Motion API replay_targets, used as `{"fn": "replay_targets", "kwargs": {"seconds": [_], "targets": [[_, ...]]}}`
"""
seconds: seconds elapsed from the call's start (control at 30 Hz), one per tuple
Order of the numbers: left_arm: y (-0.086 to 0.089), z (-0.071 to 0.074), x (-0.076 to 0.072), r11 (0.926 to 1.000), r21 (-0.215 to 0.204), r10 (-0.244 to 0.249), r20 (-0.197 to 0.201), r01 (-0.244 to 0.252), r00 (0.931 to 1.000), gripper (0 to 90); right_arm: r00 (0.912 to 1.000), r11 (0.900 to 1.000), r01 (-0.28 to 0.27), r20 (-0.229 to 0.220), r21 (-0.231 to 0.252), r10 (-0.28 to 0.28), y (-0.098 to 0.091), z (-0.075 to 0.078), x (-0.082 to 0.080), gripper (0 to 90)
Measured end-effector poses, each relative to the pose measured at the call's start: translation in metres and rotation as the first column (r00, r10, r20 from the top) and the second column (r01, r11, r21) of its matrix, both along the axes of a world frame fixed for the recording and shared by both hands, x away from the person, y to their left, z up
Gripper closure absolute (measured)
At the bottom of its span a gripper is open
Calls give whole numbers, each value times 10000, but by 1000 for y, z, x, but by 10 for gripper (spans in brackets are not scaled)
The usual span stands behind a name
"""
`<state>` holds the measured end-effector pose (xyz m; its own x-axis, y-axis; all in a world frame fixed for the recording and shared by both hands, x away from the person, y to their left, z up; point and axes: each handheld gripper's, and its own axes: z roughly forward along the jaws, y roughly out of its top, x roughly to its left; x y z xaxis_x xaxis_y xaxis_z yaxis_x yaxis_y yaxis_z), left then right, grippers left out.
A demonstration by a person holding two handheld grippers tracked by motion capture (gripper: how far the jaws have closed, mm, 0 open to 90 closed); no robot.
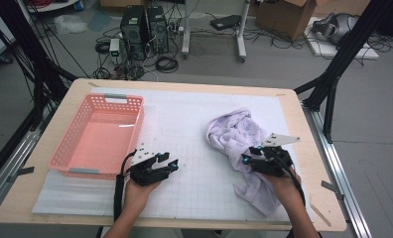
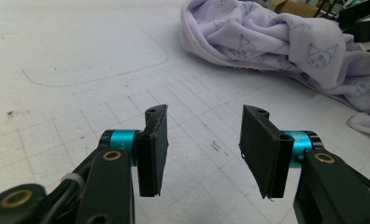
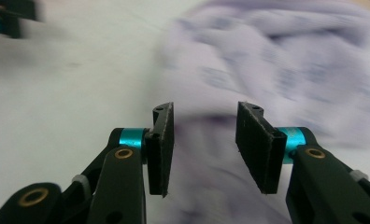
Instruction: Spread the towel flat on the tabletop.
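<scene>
Two tools are working over one surface (image 1: pixel 194 198). The left tool (image 1: pixel 167 161) is sitting with jaws apart and empty beside the pink basket (image 1: pixel 60 148), well apart from the lilac towel (image 1: pixel 234 131). The right tool (image 1: pixel 252 154) is hanging over the towel's near fold, jaws parted, no cloth between them. Risk, judged: it is gripping a single loose layer, so the crumpled towel is dragging or unrolling instead of lifting; the blurred right gripper view suggests speed.

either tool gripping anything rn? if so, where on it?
Nothing held. Left tool sits open over the bare white mat. Right tool is open above the crumpled lilac printed towel, with no cloth between its pads.
</scene>
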<state>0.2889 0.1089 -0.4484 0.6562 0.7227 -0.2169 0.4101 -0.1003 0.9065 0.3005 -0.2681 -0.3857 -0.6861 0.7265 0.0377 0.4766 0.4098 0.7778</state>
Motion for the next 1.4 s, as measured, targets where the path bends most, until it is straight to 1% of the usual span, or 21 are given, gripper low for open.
{"fn": "replay_targets", "kwargs": {"seconds": [0.07,0.13,0.17,0.2,0.27,0.47,0.57,0.63,0.7,0.77,0.83,0.9,0.97,1.0,1.03,1.07,1.1,1.23,1.3,1.37,1.4], "targets": [[0,0,0,10000,-45,4,1,-4,10000,517,9988,9993,-342,-358,-118,337,15,-6,0,544],[0,0,0,10000,-37,-10,4,10,10000,515,9987,9959,-220,-475,-873,179,27,-15,3,573],[0,0,-1,10000,-78,-7,3,7,10000,514,9988,9922,4,-493,-1249,-66,31,-19,6,623],[0,0,-1,10000,-53,-25,3,25,10000,512,9986,9894,86,-505,-1450,-160,32,-22,8,715],[0,0,-1,10000,-52,-34,-14,34,10000,511,9995,9874,87,-297,-1582,-135,32,-24,9,818],[0,0,0,10000,-15,-53,-49,53,10000,514,9997,9977,3,242,-672,13,18,-11,5,854],[0,0,0,10000,-42,-33,-55,33,10000,515,9950,9977,683,733,-43,-678,-1,6,4,853],[0,0,0,10000,-41,-38,-51,38,10000,514,9860,9909,1341,1015,-96,-1325,-19,17,5,852],[0,0,0,10000,-43,-28,-26,28,10000,515,9722,9774,2071,1203,-420,-2008,-35,24,7,852],[1,0,0,10000,-59,-16,-31,16,10000,515,9555,9566,2754,1363,-955,-2615,-50,26,12,852],[1,0,0,10000,-59,-18,-38,18,10000,516,9380,9274,3384,1365,-1597,-3187,-65,22,19,853],[0,0,0,10000,-38,-71,-26,71,10000,521,9161,8921,3982,1412,-2136,-3751,-80,14,25,853],[0,0,-1,9999,-34,-105,-16,105,9999,528,8939,8644,4482,1184,-2278,-4323,-92,7,29,848],[0,0,0,9999,-6,-115,-6,115,9999,528,8845,8545,4665,1157,-2286,-4520,-95,5,28,831],[0,0,0,10000,-45,-83,-30,83,10000,527,8789,8532,4769,1160,-2113,-4626,-96,4,27,791],[0,-1,0,9999,-70,-71,-37,71,10000,528,8756,8549,4828,1236,-1899,-4670,-95,6,24,721],[0,-1,0,10000,-62,-74,-38,74,10000,527,8784,8638,4764,1315,-1642,-4595,-91,8,21,692],[0,0,-1,9999,-27,-99,-22,99,9999,527,9234,9248,3664,1624,-1021,-3479,-62,20,12,651],[0,0,-1,9999,-44,-121,-16,121,9999,527,9423,9488,3042,1727,-851,-2867,-44,23,9,639],[0,0,-1,9999,-48,-133,-10,133,9999,527,9671,9727,2217,1427,-683,-2104,-27,19,11,629],[0,0,-1,9999,-63,-128,0,128,9999,527,9769,9792,1879,1182,-771,-1782,-18,15,12,627]]}}
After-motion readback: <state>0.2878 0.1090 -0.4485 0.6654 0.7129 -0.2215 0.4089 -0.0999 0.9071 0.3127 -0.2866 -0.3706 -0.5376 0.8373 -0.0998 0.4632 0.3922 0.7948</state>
